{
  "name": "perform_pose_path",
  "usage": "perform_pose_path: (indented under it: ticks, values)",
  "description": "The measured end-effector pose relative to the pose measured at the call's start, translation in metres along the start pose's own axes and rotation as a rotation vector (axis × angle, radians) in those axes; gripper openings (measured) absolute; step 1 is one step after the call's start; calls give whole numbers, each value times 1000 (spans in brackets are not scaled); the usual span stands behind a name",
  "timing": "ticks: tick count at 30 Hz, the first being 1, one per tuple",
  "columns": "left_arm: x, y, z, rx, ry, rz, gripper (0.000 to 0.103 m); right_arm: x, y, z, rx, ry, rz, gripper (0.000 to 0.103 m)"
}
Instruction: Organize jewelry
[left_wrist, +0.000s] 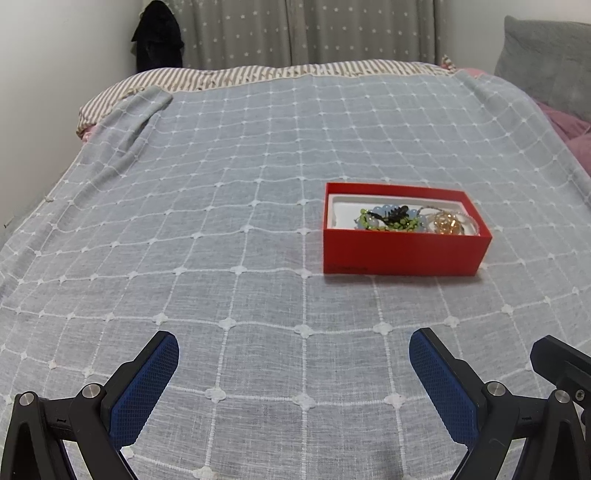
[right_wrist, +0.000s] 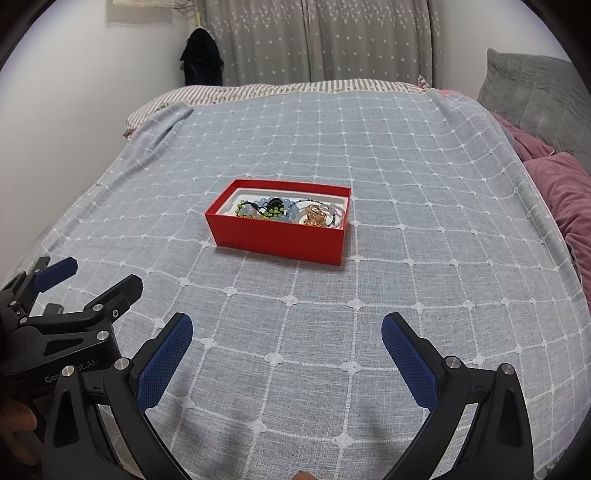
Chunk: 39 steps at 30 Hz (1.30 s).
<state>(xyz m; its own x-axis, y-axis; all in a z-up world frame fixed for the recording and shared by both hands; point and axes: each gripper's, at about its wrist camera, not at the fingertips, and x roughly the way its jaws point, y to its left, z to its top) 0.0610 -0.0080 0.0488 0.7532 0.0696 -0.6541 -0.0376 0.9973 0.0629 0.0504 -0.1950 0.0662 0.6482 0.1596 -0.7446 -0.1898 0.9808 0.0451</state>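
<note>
A red box (left_wrist: 402, 251) with a white lining sits on the bed, right of centre in the left wrist view and at centre in the right wrist view (right_wrist: 280, 240). Inside it lie beaded bracelets in green, pale blue and black (left_wrist: 391, 218) (right_wrist: 266, 211) and an amber and clear beaded piece (left_wrist: 448, 222) (right_wrist: 317, 216). My left gripper (left_wrist: 293, 350) is open and empty, low over the blanket well in front of the box. My right gripper (right_wrist: 286, 332) is open and empty, also in front of the box. The left gripper also shows at the lower left of the right wrist view (right_wrist: 96, 280).
The bed is covered by a grey blanket with a white grid (left_wrist: 221, 221) (right_wrist: 406, 258). A striped sheet (left_wrist: 258, 74) shows at the far edge. Pink bedding (right_wrist: 569, 192) and a grey cushion (right_wrist: 532, 88) lie on the right. A wall runs along the left, curtains at the back.
</note>
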Motion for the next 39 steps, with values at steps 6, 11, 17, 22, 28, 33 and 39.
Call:
perform_pose_path:
  ticks: [6, 11, 17, 22, 28, 33, 39]
  values:
    - [0, 0, 0, 0, 0, -3, 102, 0, -2, 0, 11, -3, -1, 103]
    - [0, -1, 0, -2, 2, -4, 102, 1, -2, 1, 11, 1, 1, 103]
    - [1, -2, -1, 3, 6, -6, 102, 1, -2, 1, 12, 2, 2, 103]
    - [1, -2, -1, 5, 6, -3, 102, 1, -2, 1, 11, 2, 2, 103]
    - [1, -3, -1, 7, 6, -5, 102, 1, -2, 1, 14, 1, 2, 103]
    - [1, -3, -1, 6, 8, -3, 102, 1, -2, 1, 15, 2, 6, 103]
    - [1, -3, -2, 3, 8, -6, 102, 1, -2, 1, 16, 3, 6, 103]
